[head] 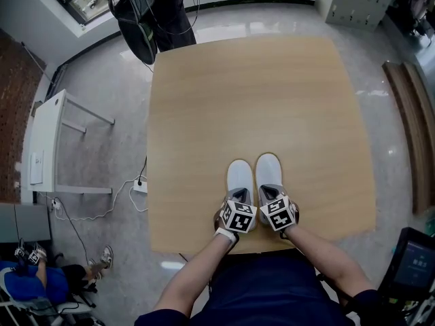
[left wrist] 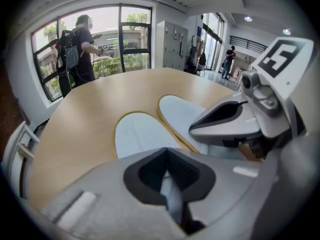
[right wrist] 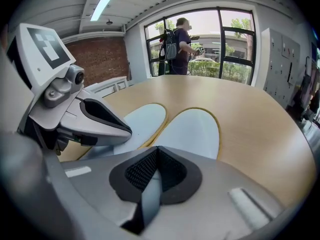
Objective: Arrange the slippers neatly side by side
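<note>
Slippers lie touching, side by side, near the front edge of the tabletop (head: 258,94) in the head view: left slipper (head: 239,175), right slipper (head: 268,168), with the left claw (head: 238,197) and right claw (head: 270,194) at their heels. In the left gripper view the claw is pinched tight on the left slipper's heel. In the right gripper view the claw likewise clamps the right slipper's heel.

Pale wood counter (head: 258,100) on glossy grey floor (head: 102,94); white side table (head: 44,148) left, grey lockers (head: 357,2) beyond; brick wall (right wrist: 100,59), tall windows (right wrist: 220,39), lit ceiling strip (right wrist: 105,1).
</note>
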### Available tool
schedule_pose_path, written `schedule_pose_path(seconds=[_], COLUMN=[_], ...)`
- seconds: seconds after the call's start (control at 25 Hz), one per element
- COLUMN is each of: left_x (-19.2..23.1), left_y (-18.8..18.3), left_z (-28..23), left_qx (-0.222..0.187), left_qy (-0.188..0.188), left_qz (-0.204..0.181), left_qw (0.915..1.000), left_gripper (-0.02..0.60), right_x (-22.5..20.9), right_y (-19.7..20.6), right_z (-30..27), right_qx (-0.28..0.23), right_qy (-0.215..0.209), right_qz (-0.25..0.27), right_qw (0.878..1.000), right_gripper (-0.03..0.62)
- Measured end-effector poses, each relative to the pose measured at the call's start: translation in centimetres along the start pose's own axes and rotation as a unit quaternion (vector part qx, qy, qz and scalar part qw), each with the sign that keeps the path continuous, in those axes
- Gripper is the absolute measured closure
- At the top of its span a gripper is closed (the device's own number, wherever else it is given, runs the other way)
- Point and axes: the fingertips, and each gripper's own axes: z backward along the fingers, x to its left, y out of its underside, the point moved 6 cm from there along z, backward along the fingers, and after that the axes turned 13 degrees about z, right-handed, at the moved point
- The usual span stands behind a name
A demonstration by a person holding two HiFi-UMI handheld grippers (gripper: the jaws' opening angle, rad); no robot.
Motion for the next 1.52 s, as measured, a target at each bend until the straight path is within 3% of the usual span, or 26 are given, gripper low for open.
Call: schedule_pose_path(seconds=[0.6, 0.88, 1.16, 1.32, 1.52], left_x=[0.1, 0.2, -0.7, -1.4, -0.9], left_y=[-0.5, -0.6, -3.5, -5.8, -6.5], left_z=[-0.2, -0.1, 5.3, 10.6, 14.6], left_qx=[-0.006, -0.018, -0.097, -0.154, -0.184], left_qy=[0.001, -0.003, 0.038, 0.074, 0.099], left_qz=[0.013, 0.042, 0.062, 0.073, 0.127], left_qw=[0.9999, 0.9989, 0.9926, 0.9826, 0.9696], left_gripper=[0.577, 0.577, 0.577, 0.577, 0.577], right_x=[0.0, 0.0, -0.1, -0.4, -1.3], right_y=[0.1, 0.2, -1.9, -3.1, -4.2], right_z=[0.2, 0.1, 3.6, 7.6, 10.0], right_qx=[-0.002, -0.004, -0.113, -0.148, -0.18], right_qy=[0.005, 0.008, -0.021, -0.044, -0.067], right_qz=[-0.004, -0.001, -0.04, -0.077, -0.14], right_qw=[1.0, 1.0, 0.993, 0.985, 0.971], right_gripper=[0.583, 0.583, 0.583, 0.583, 0.583])
